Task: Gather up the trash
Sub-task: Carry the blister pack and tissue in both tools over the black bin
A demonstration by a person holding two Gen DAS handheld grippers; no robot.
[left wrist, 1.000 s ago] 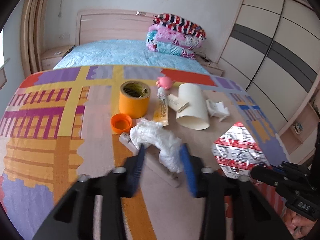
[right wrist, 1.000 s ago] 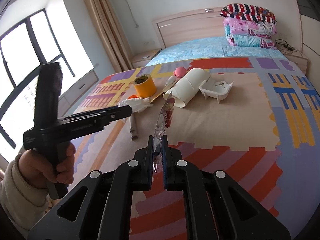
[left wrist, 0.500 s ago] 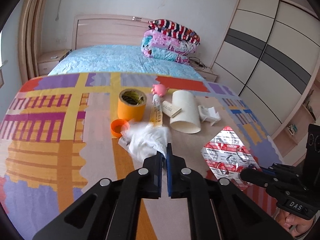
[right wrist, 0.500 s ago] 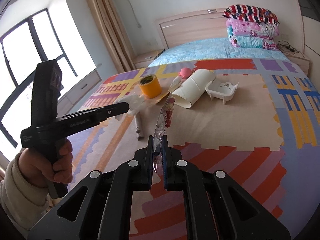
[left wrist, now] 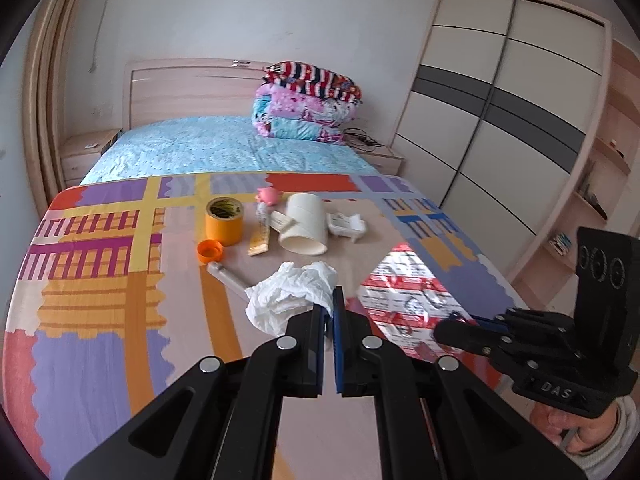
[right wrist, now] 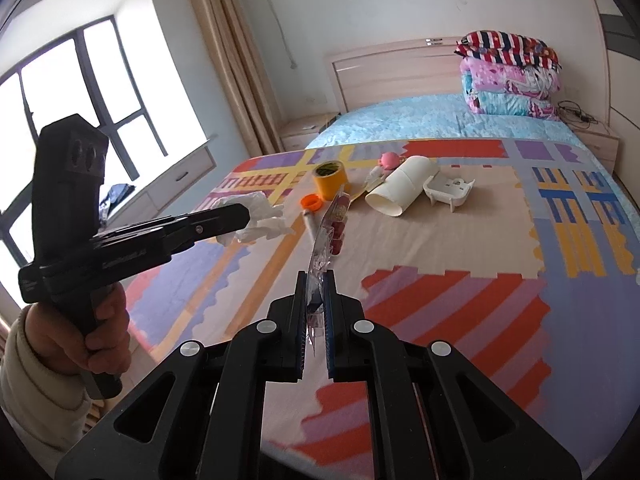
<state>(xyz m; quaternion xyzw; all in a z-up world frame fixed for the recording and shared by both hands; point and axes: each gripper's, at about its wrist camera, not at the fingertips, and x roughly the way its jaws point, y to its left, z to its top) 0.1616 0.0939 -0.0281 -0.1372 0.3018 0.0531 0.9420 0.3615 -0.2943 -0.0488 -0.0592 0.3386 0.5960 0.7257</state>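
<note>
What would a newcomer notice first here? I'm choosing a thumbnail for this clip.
Each gripper holds trash above the patchwork mat: the left gripper is shut on a crumpled white tissue, the right gripper on a shiny red wrapper. Behind them, mid-mat, lies a cluster: an orange tape roll, an orange cap and a tipped white cup.

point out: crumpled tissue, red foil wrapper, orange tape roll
crumpled tissue (left wrist: 288, 300), left wrist view, on its bunched white middle.
red foil wrapper (left wrist: 404, 300), left wrist view, on its printed flat face.
orange tape roll (left wrist: 224, 226), left wrist view, on its orange outer wall.
</note>
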